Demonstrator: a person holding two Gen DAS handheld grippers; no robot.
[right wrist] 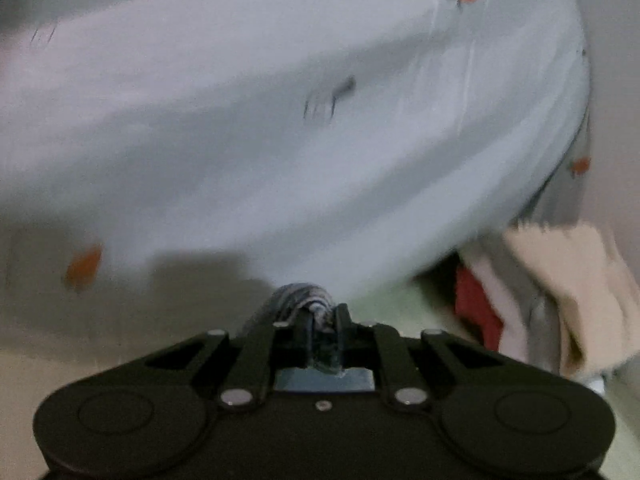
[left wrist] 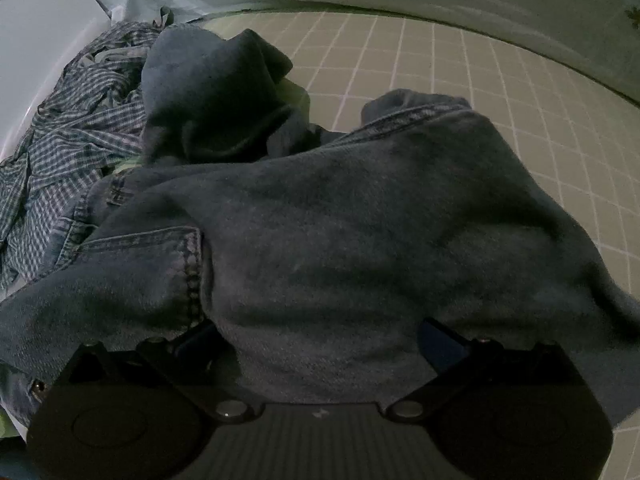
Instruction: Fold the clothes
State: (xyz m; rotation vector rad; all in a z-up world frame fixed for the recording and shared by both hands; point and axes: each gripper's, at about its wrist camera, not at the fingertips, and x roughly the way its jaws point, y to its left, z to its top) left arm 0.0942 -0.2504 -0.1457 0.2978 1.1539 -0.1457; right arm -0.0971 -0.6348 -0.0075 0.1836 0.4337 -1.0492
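Observation:
In the left wrist view a pair of blue jeans (left wrist: pixel 340 208) lies bunched over the left gripper (left wrist: pixel 320 340). The fingers are spread wide and the denim drapes between and over them, hiding the tips. A blue checked shirt (left wrist: pixel 72 128) lies crumpled at the left. In the right wrist view the right gripper (right wrist: pixel 322 316) is shut on a bunched fold of blue-grey striped cloth (right wrist: pixel 304 296). Behind it a pale sheet (right wrist: pixel 280 120) with small orange prints fills the view.
A beige tiled floor (left wrist: pixel 460 80) shows at the right of the left wrist view, with a white wall (left wrist: pixel 36 40) at the left. In the right wrist view red (right wrist: pixel 476 308) and beige (right wrist: pixel 568 272) cloth lies piled at the right.

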